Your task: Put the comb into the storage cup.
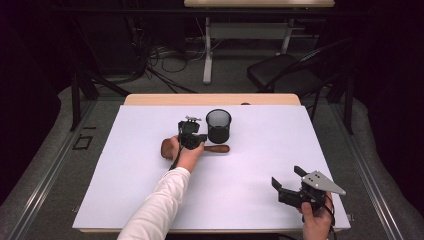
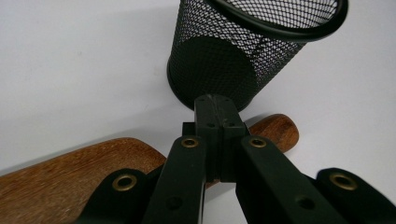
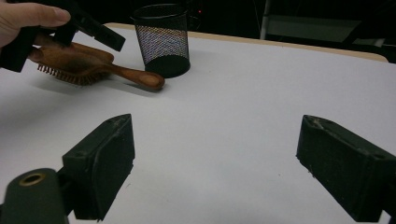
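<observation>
Left gripper (image 2: 217,123), jaws pressed together, hovered above a wooden hairbrush (image 3: 88,65) lying beside the mesh pen cup (image 1: 218,125); right gripper (image 3: 215,163) gaped wide, empty.

Tongs (image 3: 215,172) apart over table, hairbrush (image 3: 93,65) beside mesh cup (image 3: 163,39)

The brown wooden hairbrush (image 1: 216,148) was partly hidden under the left gripper (image 1: 192,136) and the hand (image 1: 186,156). The round black wire-mesh cup (image 2: 243,51) was cut off at the top edge. The hairbrush's bristles could not be seen from above.
</observation>
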The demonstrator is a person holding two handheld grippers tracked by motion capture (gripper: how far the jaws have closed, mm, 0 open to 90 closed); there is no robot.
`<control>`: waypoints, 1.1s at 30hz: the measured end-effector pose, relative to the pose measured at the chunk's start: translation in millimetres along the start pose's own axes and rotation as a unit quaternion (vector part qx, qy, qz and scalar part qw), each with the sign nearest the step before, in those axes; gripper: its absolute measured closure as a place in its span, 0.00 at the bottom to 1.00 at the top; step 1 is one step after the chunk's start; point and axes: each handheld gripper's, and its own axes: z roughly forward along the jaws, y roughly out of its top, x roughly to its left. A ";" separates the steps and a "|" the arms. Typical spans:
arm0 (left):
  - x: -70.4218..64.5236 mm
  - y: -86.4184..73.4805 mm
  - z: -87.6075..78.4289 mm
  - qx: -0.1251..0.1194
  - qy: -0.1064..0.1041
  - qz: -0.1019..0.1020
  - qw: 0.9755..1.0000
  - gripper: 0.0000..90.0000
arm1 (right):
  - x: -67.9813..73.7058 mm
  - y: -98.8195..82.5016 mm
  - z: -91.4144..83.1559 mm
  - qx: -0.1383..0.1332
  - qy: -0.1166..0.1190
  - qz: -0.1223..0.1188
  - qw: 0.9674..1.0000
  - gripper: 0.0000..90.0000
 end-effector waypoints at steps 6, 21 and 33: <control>-1.8 -3.4 9.0 0.012 0.004 -0.003 1.000 1.00 | 0.6 0.1 0.3 -0.002 0.002 0.001 1.000 0.12; -9.1 -7.9 20.4 0.027 0.001 -0.012 1.000 1.00 | 0.6 -0.2 1.0 -0.003 0.003 0.000 1.000 0.12; -16.2 -13.7 22.0 0.036 -0.003 -0.006 0.999 1.00 | 0.2 -0.3 0.9 -0.002 0.003 0.000 1.000 0.12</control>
